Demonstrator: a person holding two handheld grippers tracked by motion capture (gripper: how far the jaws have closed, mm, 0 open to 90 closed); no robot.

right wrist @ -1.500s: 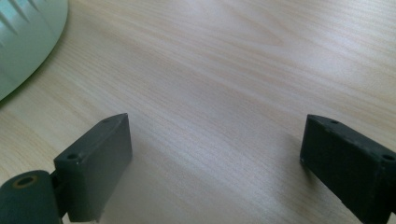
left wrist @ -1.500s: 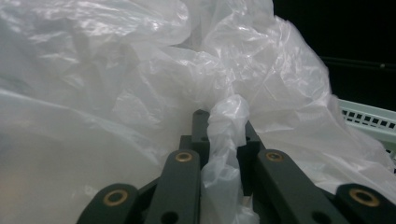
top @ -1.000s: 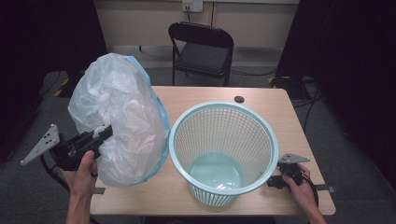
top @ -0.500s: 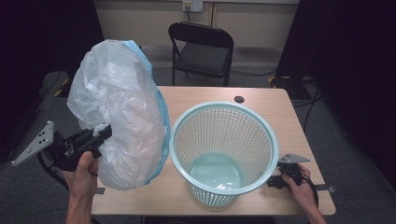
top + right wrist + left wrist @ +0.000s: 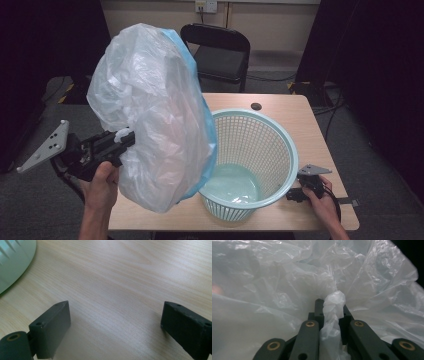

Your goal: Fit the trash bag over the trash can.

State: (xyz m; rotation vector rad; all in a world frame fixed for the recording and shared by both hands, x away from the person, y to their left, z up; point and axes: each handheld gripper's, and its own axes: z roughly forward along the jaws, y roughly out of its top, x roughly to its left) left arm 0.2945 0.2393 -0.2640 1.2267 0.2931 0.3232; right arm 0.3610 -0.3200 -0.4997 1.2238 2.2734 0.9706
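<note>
While the left gripper (image 5: 120,142) clamps a twisted white fold of the crinkled, translucent plastic bag (image 5: 150,110), the bag billows in the air over the table's left edge, its blue rim just beside, perhaps touching, the pale green mesh basket (image 5: 250,155). On the smooth wooden table (image 5: 120,277), the right gripper (image 5: 115,327) rests with jaws wide apart, gripping nothing. Behind stands a black folding chair (image 5: 220,50).

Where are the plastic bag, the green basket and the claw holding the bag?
plastic bag (image 5: 150,115), high view, its bulging side.
green basket (image 5: 291,165), high view, its right rim.
left claw (image 5: 329,322), left gripper view, between its tips.
</note>
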